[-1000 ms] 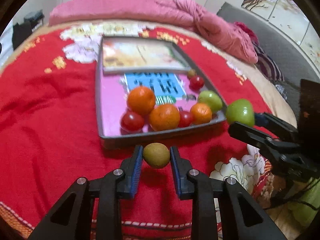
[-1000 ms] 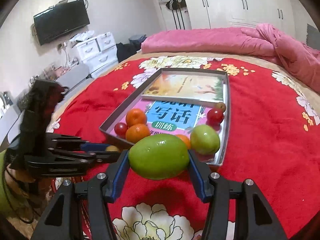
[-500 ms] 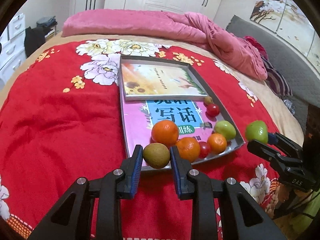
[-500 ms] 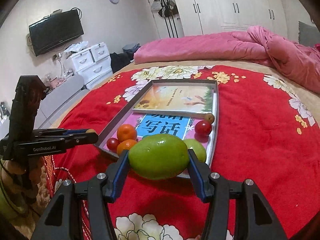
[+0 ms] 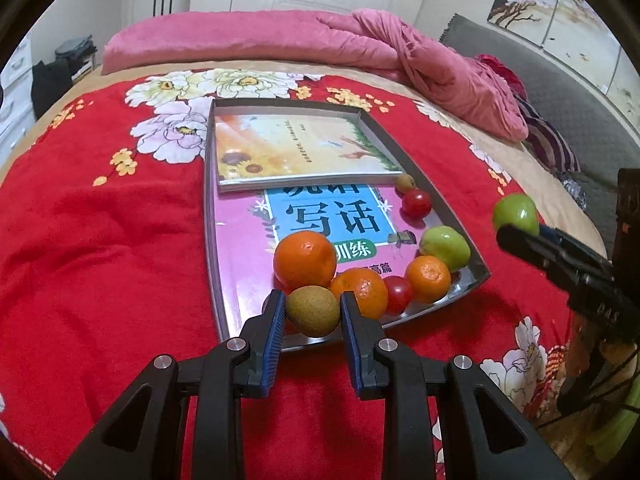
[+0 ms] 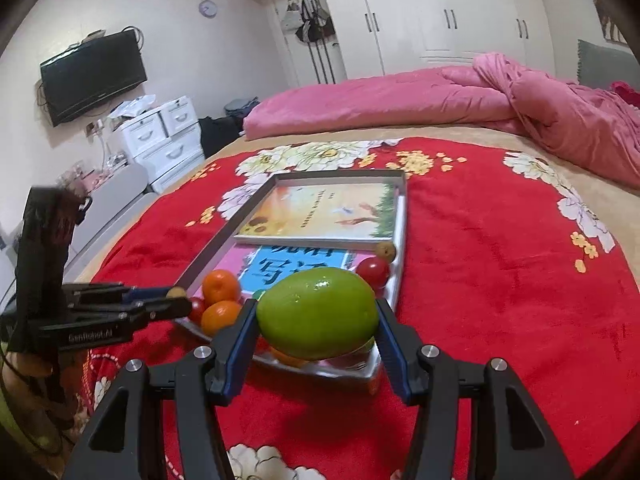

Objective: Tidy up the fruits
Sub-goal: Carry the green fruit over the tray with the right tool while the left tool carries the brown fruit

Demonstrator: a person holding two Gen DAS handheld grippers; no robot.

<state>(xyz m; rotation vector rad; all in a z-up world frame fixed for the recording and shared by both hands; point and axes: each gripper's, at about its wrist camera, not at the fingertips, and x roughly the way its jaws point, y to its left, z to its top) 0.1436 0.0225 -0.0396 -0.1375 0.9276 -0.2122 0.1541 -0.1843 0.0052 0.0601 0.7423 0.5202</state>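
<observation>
— What did the left gripper [image 5: 313,311] have?

— A small brown-green fruit [image 5: 313,310], pinched between its blue-padded fingers [image 5: 275,320] and held over the near edge of the metal tray [image 5: 478,270], which lay on the red flowered blanket [image 5: 100,248] of the bed.

— And the right gripper [image 6: 317,322]?

— Its fingers [image 6: 240,334] were spread fairly wide and clamped on a big green fruit [image 6: 317,313], held above the tray's near corner (in the left wrist view that same fruit showed at about three o'clock, off the tray's right edge).

— What sat in the tray?

— Two books: a sunflower book [image 5: 298,148] at the twelve o'clock end, overlapping a pink book [image 5: 256,248] with a blue panel. At the six o'clock end, a cluster of fruit: a large orange [image 5: 305,259], a second orange [image 5: 362,290] touching it, a small red tomato [image 5: 398,292] between that one and a third orange [image 5: 428,279], then a green apple [image 5: 445,247] just beside it. Farther up the right side were another tomato [image 5: 416,203] and a small brownish fruit [image 5: 405,182], near the sunflower book's corner.

— Beyond the tray?

— A pink quilt [image 6: 400,100] at twelve o'clock, white wardrobes [image 6: 440,12] behind it, and a television [image 6: 93,76] at ten o'clock in the right wrist view.
</observation>
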